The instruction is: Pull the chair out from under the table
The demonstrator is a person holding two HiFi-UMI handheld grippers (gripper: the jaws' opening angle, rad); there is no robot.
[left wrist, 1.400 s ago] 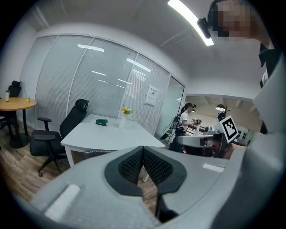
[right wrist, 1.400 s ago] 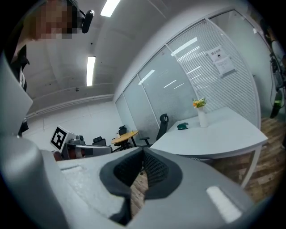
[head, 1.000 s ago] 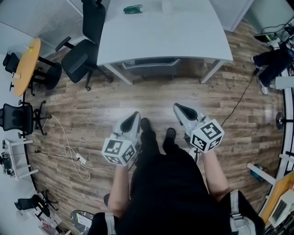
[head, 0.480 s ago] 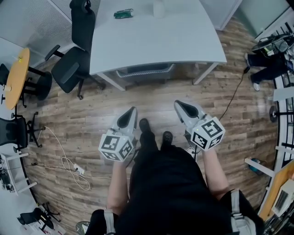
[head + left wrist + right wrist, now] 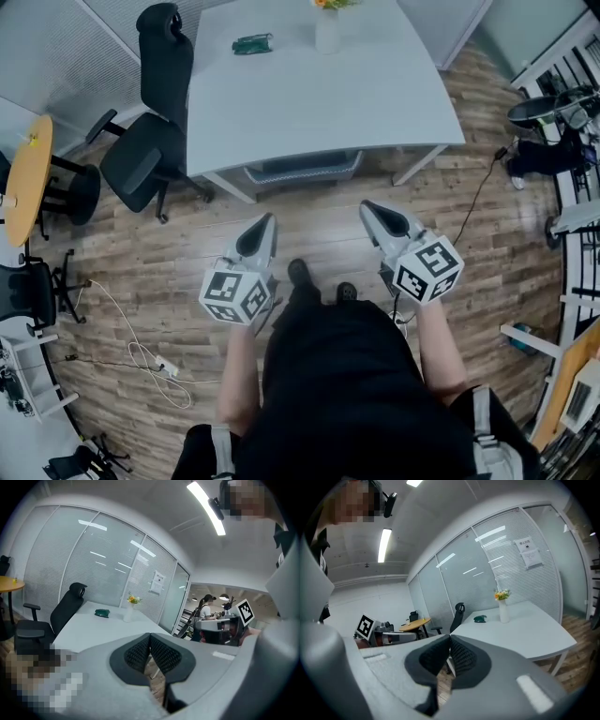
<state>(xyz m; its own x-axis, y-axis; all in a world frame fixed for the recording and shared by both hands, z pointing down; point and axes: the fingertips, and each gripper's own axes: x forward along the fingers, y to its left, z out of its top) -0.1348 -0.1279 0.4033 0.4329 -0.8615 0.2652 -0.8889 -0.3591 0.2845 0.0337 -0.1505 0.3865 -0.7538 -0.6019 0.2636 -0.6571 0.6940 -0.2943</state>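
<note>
- A person holds the left gripper (image 5: 266, 223) and the right gripper (image 5: 371, 208) out in front of the body. The two sit side by side, both aimed at the table (image 5: 309, 94) and tipped slightly downward, with their marker cubes nearest the body.
- The bare left forearm (image 5: 236, 384) and right forearm (image 5: 441, 361) reach forward on either side of the dark-clothed torso.
- The left gripper's fingers (image 5: 137, 654) are pressed together tip to tip with nothing between them. The right gripper's fingers (image 5: 432, 658) are closed the same way and also empty.
- The chair (image 5: 304, 167) sits ahead of both sets of fingers, roughly in line with the gap between the two grippers and well apart from either.
- It is tucked under the near edge of the white table, so only its grey, curved, slatted back edge shows.
- A black office chair (image 5: 150, 141) stands off to the left of the left fingers, at the table's corner.
- A white vase (image 5: 326, 33) of flowers and a small green object (image 5: 251, 43) rest on the far part of the table, beyond the fingers.
- Wood-plank floor (image 5: 319, 220) lies below the fingers.
</note>
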